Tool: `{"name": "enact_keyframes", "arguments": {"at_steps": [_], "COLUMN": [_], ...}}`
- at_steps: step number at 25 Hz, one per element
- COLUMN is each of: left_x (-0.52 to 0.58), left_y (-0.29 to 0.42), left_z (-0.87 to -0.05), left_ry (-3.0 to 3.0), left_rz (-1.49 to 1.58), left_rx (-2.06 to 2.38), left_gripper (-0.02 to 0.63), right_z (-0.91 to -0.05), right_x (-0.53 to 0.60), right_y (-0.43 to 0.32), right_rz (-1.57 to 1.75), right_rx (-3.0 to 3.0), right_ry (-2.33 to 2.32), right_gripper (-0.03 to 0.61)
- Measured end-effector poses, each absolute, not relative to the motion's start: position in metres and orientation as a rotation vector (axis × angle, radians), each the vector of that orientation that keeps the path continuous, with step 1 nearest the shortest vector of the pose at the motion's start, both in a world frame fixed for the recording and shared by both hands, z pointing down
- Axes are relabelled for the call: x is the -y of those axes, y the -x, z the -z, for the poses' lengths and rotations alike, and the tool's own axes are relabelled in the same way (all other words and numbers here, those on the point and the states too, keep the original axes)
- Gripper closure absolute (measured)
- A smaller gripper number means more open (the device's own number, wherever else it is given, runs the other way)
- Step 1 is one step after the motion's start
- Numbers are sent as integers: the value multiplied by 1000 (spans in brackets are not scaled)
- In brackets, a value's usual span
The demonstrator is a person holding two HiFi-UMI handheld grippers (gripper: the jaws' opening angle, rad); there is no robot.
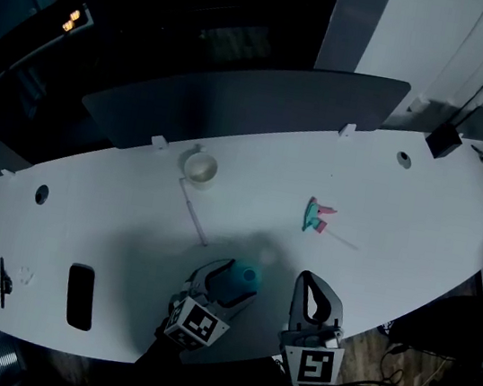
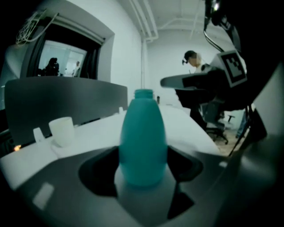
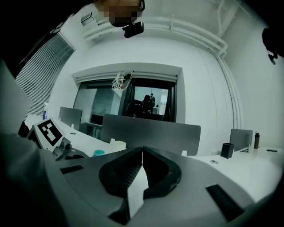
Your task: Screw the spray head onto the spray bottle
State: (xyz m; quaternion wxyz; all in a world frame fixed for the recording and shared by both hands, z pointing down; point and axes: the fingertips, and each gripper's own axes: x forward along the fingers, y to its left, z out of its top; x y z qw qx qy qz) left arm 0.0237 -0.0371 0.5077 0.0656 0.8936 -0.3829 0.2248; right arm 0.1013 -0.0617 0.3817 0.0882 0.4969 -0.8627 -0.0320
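One teal plastic spray bottle [image 2: 143, 142], neck bare, is clamped between the jaws of my left gripper [image 2: 143, 174], over the near edge of the white table [image 1: 418, 225]. My right gripper [image 3: 142, 154] is just beside it, jaws pressed together on nothing. Further out the teal-and-pink spray head [image 1: 317, 217] lies on the tabletop, apart from both grippers. To its left stands a white cup [image 1: 200, 168].
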Motion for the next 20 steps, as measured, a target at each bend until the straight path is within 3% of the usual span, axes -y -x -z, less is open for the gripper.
{"name": "enact_keyframes", "arguments": {"at_steps": [10,14,20], "left_x": [36,35,33], "left_y": [-22,-23,-25], "left_z": [-506,-506,-505], "left_ry": [-2699,-2697,-2697], "left_rz": [-669,-687,-710], "left_rx": [1154,1142,1114], "left_gripper": [270,270,270], "right_z": [-450,-480,-511], "right_x": [135,161,189], "right_y": [-126,-138,-143], "right_rz": [-44,-51,-148], "right_rx": [2267,2081,1839], "right_ry": [-938,-569,-327], "right_gripper": [564,459,448]}}
